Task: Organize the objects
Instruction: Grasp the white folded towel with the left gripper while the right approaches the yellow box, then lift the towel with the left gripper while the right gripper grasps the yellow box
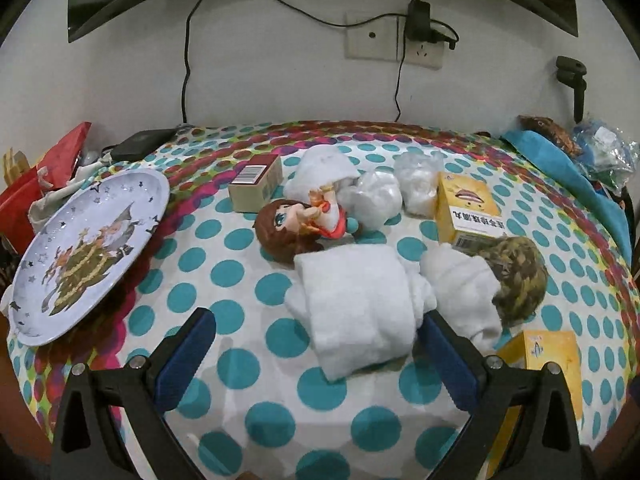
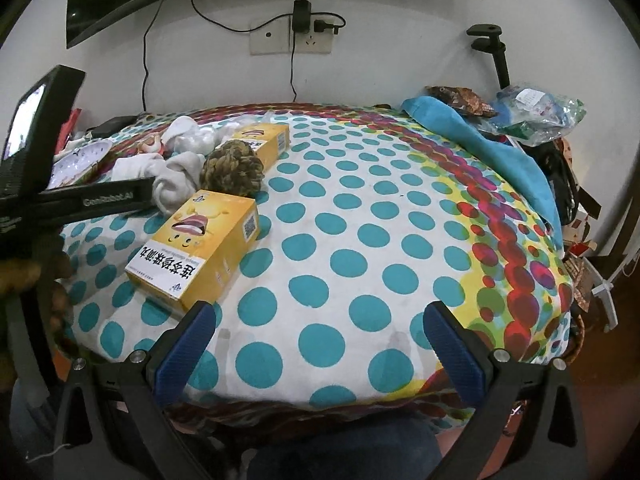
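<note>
Items unsorted, loose on the dotted desk (image 2: 360,184): doll (image 1: 298,226), white cloth rolls (image 1: 360,304), woven ball (image 1: 518,276), two yellow boxes (image 2: 200,248), small box (image 1: 256,184), plate (image 1: 92,244) at the left edge. Left gripper (image 1: 320,354) and right gripper (image 2: 316,344): jaws spread wide, holding nothing. Sorting appears not begun; everything remains.

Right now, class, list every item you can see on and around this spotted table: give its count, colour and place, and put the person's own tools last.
Yellow cardboard boxes: two, yellow, right of the pile.
Beige barcode box: one, beige, far left of pile.
Brown-haired doll figurine: one, lying mid-table.
White folded cloths: several, white, around the doll.
Brown knotted rope ball: one, olive-brown, beside the near cloths.
Christmas-print plate: one, pale lilac, left edge.
Blue cloth: one, far right.
Left gripper: open, over nearest cloth.
Right gripper: open, above bare tablecloth.
</note>
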A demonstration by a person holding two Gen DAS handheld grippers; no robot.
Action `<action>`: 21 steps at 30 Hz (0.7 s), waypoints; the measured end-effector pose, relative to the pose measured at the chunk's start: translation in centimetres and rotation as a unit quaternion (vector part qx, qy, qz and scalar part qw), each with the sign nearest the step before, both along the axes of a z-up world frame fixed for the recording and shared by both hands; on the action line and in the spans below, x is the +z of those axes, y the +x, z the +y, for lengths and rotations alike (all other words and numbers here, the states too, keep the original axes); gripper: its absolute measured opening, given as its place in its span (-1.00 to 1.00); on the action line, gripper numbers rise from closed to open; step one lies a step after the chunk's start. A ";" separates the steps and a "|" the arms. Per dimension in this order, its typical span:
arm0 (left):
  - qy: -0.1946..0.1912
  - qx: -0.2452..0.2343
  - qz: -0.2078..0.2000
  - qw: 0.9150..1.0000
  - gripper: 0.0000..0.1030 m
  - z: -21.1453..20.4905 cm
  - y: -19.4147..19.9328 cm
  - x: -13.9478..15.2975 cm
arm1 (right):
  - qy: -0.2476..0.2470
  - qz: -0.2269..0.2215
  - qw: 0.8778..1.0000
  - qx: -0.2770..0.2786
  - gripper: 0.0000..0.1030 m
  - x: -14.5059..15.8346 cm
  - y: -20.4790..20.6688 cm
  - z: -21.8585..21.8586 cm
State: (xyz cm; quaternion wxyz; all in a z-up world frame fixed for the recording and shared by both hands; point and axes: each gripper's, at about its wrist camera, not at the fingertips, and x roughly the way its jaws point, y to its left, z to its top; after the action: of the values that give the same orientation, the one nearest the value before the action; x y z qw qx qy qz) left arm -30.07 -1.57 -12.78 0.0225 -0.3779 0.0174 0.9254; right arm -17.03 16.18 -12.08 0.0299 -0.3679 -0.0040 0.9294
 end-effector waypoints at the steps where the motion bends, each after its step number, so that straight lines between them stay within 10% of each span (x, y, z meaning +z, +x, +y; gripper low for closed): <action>1: 0.005 0.000 -0.002 1.000 0.98 -0.1 -0.2 0.1 | -0.001 -0.001 1.000 0.000 1.00 0.0 -0.1 0.0; 3: 0.020 -0.006 -0.004 1.000 0.79 -0.2 -0.6 0.2 | -0.004 -0.002 1.000 0.003 1.00 0.0 -0.1 -0.1; 5: 0.030 -0.016 -0.009 0.999 0.16 0.0 -0.9 0.2 | -0.001 -0.002 1.000 0.007 1.00 0.0 -0.2 -0.3; 8: 0.028 -0.023 -0.008 0.999 -0.09 0.4 -1.1 0.5 | 0.010 0.001 1.000 0.014 1.00 0.1 -0.3 -0.9; 21: 0.019 0.007 0.046 0.999 -0.17 -2.7 3.0 2.2 | 0.001 0.021 0.999 0.032 1.00 2.3 0.0 -2.7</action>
State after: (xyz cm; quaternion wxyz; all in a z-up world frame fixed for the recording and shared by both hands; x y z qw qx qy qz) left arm -27.07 -4.31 -10.61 0.0224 -0.3345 -0.0019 0.9421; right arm -17.00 13.44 -9.77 0.0008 -0.3475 -0.0164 0.9375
